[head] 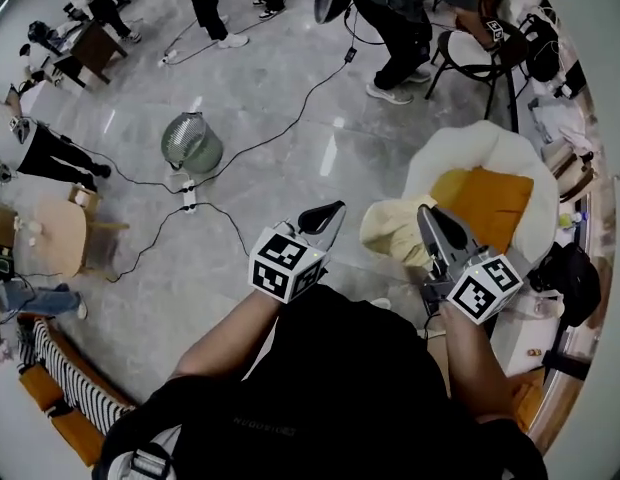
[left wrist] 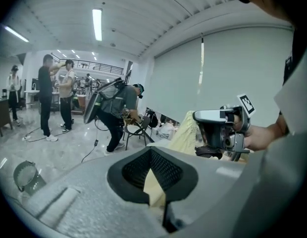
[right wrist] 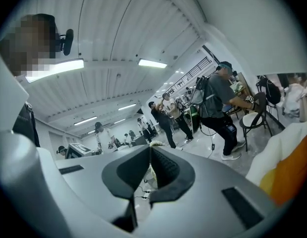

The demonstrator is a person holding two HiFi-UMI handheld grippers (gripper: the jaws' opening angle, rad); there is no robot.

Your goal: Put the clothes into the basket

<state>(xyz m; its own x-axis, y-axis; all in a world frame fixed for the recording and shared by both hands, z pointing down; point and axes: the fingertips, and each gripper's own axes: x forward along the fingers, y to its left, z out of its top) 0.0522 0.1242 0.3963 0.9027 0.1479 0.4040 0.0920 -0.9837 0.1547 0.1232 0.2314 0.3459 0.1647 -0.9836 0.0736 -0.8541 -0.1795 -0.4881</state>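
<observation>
A pale yellow garment (head: pixel 395 230) hangs between my two grippers over the grey floor. My left gripper (head: pixel 330 214) is shut, and in the left gripper view a fold of the pale yellow garment (left wrist: pixel 153 183) is pinched in its jaws. My right gripper (head: pixel 428 216) is shut at the garment's right edge, and a sliver of pale cloth (right wrist: pixel 152 175) shows between its pads. An orange garment (head: pixel 490 204) lies on a white armchair (head: pixel 465 146) just beyond. A round wire-mesh basket (head: pixel 190 143) stands on the floor to the far left, well away from both grippers.
Black cables (head: pixel 280 128) and a power strip (head: pixel 189 196) run across the floor near the wire basket. Several people stand at the far side, one bent beside a folding chair (head: pixel 480 58). A small round table (head: pixel 60 236) is at the left, a black bag (head: pixel 573 278) at the right.
</observation>
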